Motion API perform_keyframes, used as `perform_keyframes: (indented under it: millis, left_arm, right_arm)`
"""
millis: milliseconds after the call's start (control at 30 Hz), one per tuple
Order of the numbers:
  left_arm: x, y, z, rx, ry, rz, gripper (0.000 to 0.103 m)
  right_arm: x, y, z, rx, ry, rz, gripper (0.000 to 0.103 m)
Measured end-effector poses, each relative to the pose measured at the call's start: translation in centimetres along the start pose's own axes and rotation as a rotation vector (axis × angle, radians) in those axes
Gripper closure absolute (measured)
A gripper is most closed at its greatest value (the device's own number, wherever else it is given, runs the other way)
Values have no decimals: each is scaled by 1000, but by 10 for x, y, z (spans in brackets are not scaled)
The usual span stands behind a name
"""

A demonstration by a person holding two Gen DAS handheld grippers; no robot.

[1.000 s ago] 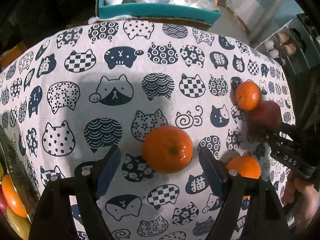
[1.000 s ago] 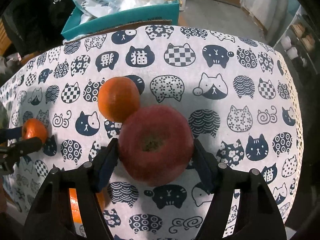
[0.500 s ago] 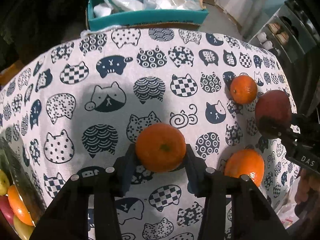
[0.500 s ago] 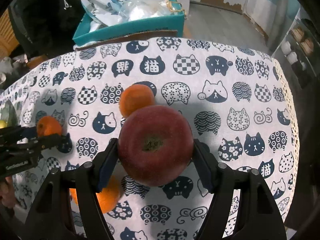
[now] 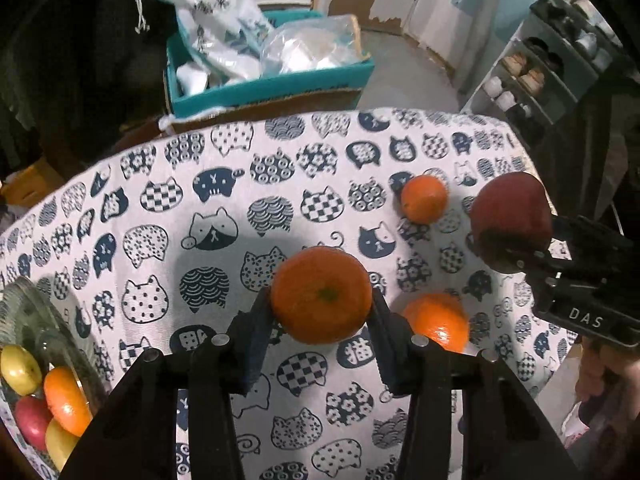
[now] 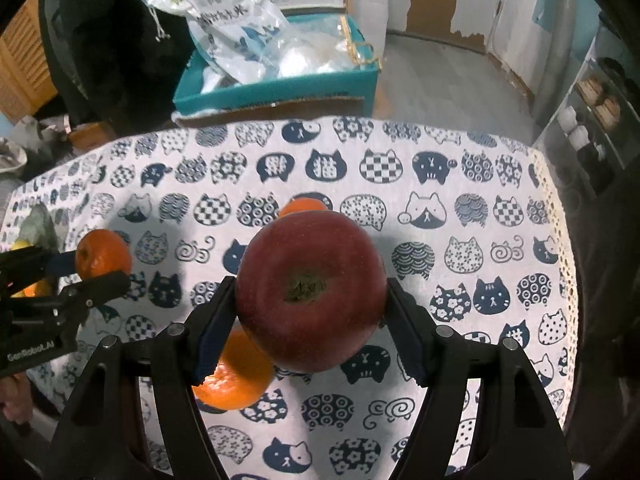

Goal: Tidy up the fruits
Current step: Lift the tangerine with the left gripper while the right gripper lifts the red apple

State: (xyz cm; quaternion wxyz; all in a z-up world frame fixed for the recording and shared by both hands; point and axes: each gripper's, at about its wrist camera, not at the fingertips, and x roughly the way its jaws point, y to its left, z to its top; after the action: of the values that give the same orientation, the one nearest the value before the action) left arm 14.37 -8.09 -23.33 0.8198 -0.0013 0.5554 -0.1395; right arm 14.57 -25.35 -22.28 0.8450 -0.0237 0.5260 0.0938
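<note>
The left hand-held gripper has its jaws closed on a round orange mandarin, held clear above the cat-print tablecloth on the table. The right hand-held gripper is clamped, jaws about half spread, on a large dark-red apple, also lifted off the cloth. Relative to that apple, a second orange mandarin lies on the cloth just below and to its left, and a third peeks out just beyond it. A glass bowl of mixed fruit sits at the cloth's left edge.
</note>
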Motion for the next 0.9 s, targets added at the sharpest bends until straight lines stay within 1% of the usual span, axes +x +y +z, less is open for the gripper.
perform_keyframes:
  millis: [300,567,900]
  left_arm:
    - [-44,-10,-4,25,-79,-11,56]
    - [-81,-4,-6,-2,-135,-36,56]
    - [-116,3,-13,6,-197,-33,56]
  right_arm:
    - [-41,20,4,-29,-80,26,31]
    - [-74,36,9,-55,-146,50,31]
    - [-104,61,15,-93,-206,85,31]
